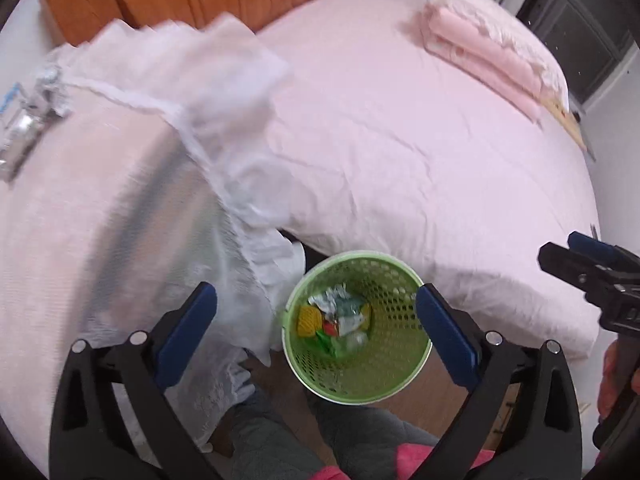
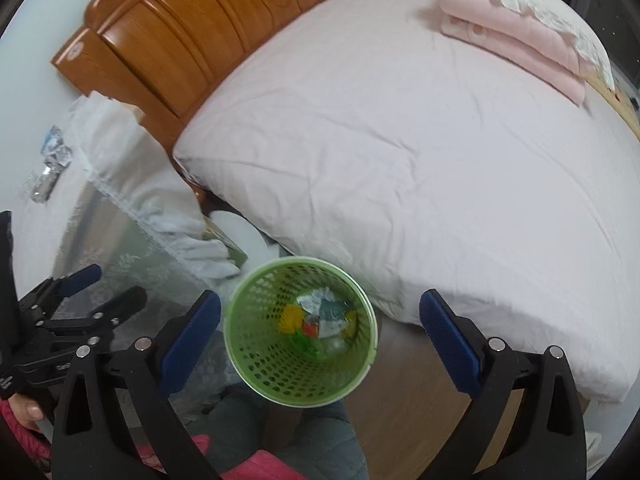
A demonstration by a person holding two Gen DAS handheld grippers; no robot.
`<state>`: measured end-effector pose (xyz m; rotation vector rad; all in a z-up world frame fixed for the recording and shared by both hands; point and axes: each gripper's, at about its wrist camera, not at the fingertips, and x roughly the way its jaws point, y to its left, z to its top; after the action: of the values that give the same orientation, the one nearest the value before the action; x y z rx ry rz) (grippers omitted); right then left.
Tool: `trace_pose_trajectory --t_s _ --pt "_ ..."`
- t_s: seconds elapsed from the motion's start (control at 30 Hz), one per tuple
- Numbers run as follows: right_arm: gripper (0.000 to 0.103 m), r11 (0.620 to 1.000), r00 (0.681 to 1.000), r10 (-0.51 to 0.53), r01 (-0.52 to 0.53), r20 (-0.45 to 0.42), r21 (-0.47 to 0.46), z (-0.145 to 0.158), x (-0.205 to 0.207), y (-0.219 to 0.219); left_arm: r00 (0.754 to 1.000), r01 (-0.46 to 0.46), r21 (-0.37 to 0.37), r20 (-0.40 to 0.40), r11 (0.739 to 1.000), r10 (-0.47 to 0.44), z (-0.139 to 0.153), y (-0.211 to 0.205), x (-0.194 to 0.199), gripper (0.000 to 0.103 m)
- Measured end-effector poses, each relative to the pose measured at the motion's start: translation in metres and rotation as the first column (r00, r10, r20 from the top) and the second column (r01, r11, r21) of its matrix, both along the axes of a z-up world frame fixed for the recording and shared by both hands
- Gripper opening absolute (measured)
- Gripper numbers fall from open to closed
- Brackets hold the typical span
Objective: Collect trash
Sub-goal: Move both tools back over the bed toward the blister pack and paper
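Observation:
A green mesh waste basket [image 1: 384,364] [image 2: 276,364] stands on the wooden floor between the bed and the bedside table. Crumpled wrappers and a yellow net [image 1: 338,316] [image 2: 320,320] lie at its bottom. My left gripper [image 1: 316,294] hangs above the basket, open, with nothing between its blue pads. My right gripper [image 2: 320,299] is open and empty over the basket too. Each gripper shows at the edge of the other's view: the right gripper [image 1: 568,248] and the left gripper [image 2: 108,285]. More silvery crumpled wrappers [image 1: 32,116] [image 2: 50,160] lie on the bedside table at far left.
A bed with a pale pink duvet [image 1: 400,140] [image 2: 400,140] fills the right side, with a folded pink blanket [image 1: 488,48] far off and a wooden headboard [image 2: 200,32]. A white lace cloth [image 1: 224,92] drapes the bedside table. The person's grey-trousered legs [image 1: 352,440] stand below the basket.

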<state>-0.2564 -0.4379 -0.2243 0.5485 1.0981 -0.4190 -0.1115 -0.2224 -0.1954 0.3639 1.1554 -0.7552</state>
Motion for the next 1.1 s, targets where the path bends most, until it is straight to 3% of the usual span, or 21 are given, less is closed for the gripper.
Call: trace_pose_trajectory --t_s 0.17,0.33,0.47,0.6,0.7,0.83,1.1 --pt "0.101 0.991 0.982 0.127 -0.120 0.142 -0.056 0.053 0.044 0.029 0.979 -0.127 -0.065 0.151 0.990 0.136 0.078 0.056 0.029 0.095" --pt "0.101 0.969 0.943 0.243 -0.225 0.228 -0.101 0.085 0.079 0.064 0.935 -0.245 -0.112 0.237 0.963 0.265 0.118 0.113 0.054 0.095" --pt "0.101 0.946 0.917 0.320 -0.299 0.238 -0.122 0.097 0.108 0.090 0.909 -0.302 -0.121 0.261 0.946 0.324 0.121 0.143 0.071 0.095" --pt "0.101 0.928 0.901 0.372 -0.353 0.224 -0.122 0.101 0.131 0.113 0.903 -0.337 -0.122 0.241 0.934 0.357 0.117 0.164 0.090 0.095" --pt "0.101 0.905 0.883 0.423 -0.405 0.202 -0.127 0.098 0.150 0.130 0.909 -0.335 -0.116 0.223 0.935 0.353 0.111 0.174 0.104 0.095" --pt "0.101 0.866 0.843 0.500 -0.485 0.199 -0.122 0.093 0.183 0.148 0.931 -0.280 -0.085 0.218 0.956 0.292 0.100 0.181 0.130 0.095" --pt "0.101 0.790 0.772 0.611 -0.609 0.175 -0.067 0.072 0.297 0.180 0.962 -0.201 -0.013 0.186 0.980 0.200 0.072 0.193 0.198 0.095"
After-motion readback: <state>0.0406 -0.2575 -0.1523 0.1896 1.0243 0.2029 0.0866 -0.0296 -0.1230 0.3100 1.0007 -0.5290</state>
